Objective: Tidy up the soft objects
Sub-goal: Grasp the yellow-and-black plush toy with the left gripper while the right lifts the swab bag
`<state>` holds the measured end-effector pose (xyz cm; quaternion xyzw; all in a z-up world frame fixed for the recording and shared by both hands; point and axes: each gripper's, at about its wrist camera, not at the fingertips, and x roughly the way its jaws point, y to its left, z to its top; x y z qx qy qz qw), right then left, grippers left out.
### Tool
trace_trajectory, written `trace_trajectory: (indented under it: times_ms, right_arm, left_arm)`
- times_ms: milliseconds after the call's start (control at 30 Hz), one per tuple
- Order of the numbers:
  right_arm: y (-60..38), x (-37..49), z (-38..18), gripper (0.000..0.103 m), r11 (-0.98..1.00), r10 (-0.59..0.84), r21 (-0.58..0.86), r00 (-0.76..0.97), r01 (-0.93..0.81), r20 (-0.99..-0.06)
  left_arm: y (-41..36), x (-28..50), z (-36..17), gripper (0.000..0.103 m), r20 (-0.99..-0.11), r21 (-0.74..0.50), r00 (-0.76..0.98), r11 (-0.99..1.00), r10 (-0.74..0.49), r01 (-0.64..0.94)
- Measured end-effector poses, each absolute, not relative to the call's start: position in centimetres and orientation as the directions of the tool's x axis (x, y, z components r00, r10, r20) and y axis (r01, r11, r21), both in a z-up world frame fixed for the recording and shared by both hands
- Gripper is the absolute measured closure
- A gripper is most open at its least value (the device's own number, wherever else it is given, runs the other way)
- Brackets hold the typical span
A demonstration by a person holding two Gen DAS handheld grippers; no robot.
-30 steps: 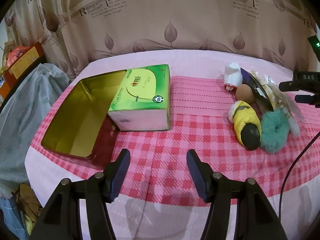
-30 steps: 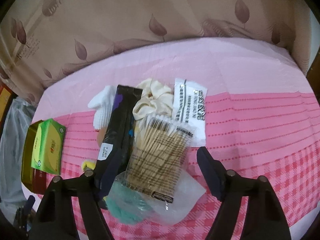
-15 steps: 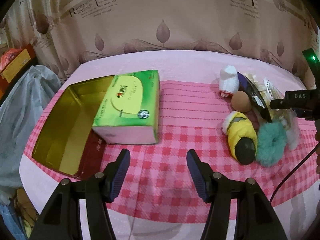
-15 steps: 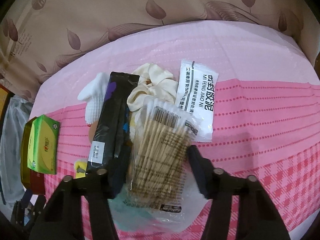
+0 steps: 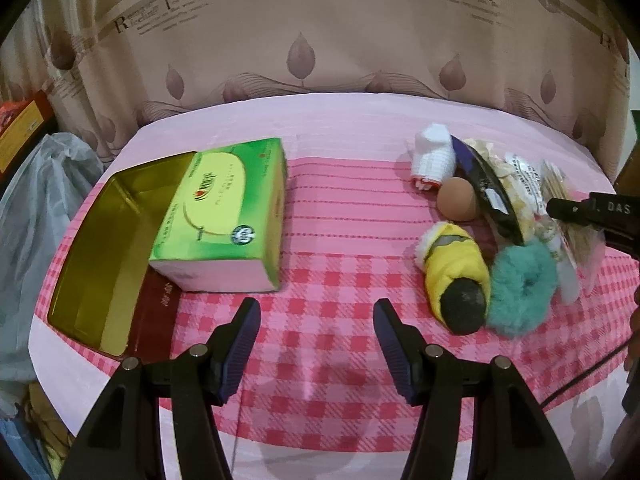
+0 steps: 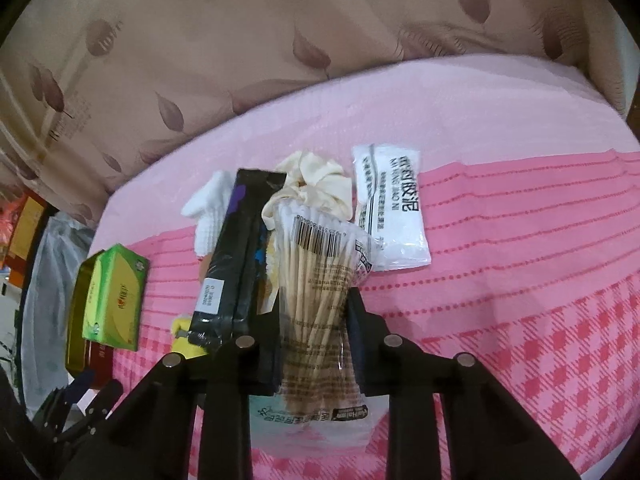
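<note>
My right gripper point(image 6: 314, 320) is shut on a clear bag of cotton swabs point(image 6: 316, 280); it also shows at the right edge of the left wrist view point(image 5: 560, 208). Beside the bag lie a black packet point(image 6: 236, 256), a cream scrunchie point(image 6: 316, 188), a white sock point(image 6: 208, 208) and a white sachet point(image 6: 394, 212). In the left wrist view a yellow plush toy point(image 5: 456, 268), a teal scrunchie point(image 5: 520, 292) and a brown ball point(image 5: 456, 200) lie at the right. My left gripper point(image 5: 316, 332) is open and empty over the checked cloth.
An open gold tin point(image 5: 92, 240) lies at the left with a green tissue box point(image 5: 224, 216) resting partly on it. A patterned curtain point(image 5: 320, 32) hangs behind the table. A plastic-covered bundle point(image 5: 36, 208) stands off the left edge.
My right gripper moved forward and closed on the cotton swab bag. My left gripper drifted left and slightly forward, still open.
</note>
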<state>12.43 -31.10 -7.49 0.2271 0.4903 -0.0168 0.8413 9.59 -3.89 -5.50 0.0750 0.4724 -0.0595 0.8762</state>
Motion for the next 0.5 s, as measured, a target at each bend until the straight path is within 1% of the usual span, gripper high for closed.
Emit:
trace_trajectory:
  times_ms: [267, 500]
  right_arm:
    - [-30.6, 6.5, -5.1, 0.079, 0.903, 0.097, 0.339, 0.643, 0.264, -0.759]
    - [-30.0, 2.1, -3.3, 0.079, 0.886, 0.065, 0.367, 0.708, 0.283, -0.703]
  left_arm:
    - [-6.9, 10.3, -5.3, 0.043, -0.856, -0.020, 0.494, 0.962, -0.156, 0.271]
    - [-10.0, 11.5, -5.1, 0.043, -0.856, -0.065, 0.471, 0.948, -0.213, 0.311]
